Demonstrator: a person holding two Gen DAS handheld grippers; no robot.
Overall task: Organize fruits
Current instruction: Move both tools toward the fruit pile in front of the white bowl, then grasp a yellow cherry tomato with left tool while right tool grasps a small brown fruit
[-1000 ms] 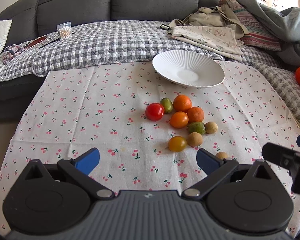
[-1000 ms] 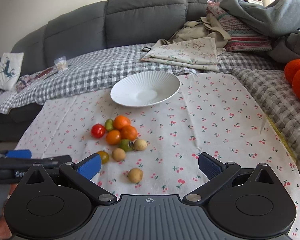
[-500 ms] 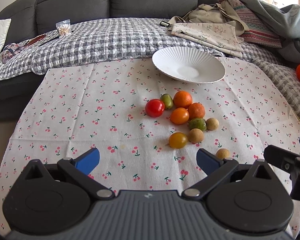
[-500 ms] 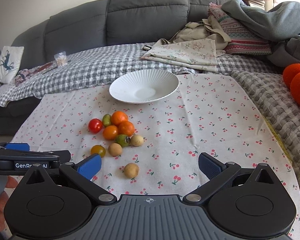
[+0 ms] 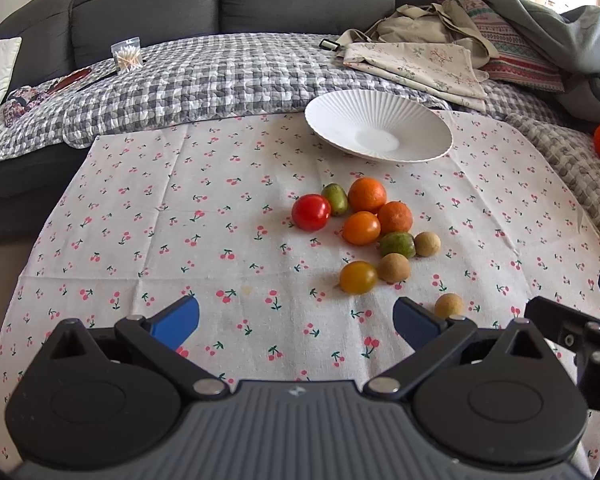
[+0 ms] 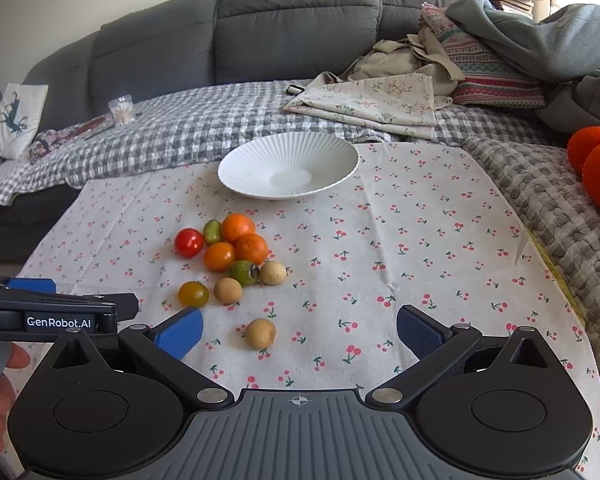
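both claws spread wide, gripping nothing: left gripper [image 5: 296, 318] and right gripper [image 6: 299, 328] hover over the cherry-print cloth [image 6: 400, 240]. fruit cluster [image 6: 228, 256] sits mid-cloth, near side of the white plate [image 6: 288, 168]. one longan [image 6: 260, 333] lies apart, between the right gripper's fingers.

Cherry-print cloth [image 6: 400, 248] spreads over the surface under both tongs. Straight ahead of the right tongs [image 6: 299, 330] sits a white ribbed plate [image 6: 288, 168], bare inside. Nearer, left of their centre, the fruits [image 6: 230, 256] bunch together, touching in places. One tan fruit [image 6: 261, 333] lies alone just ahead, between the fingers.
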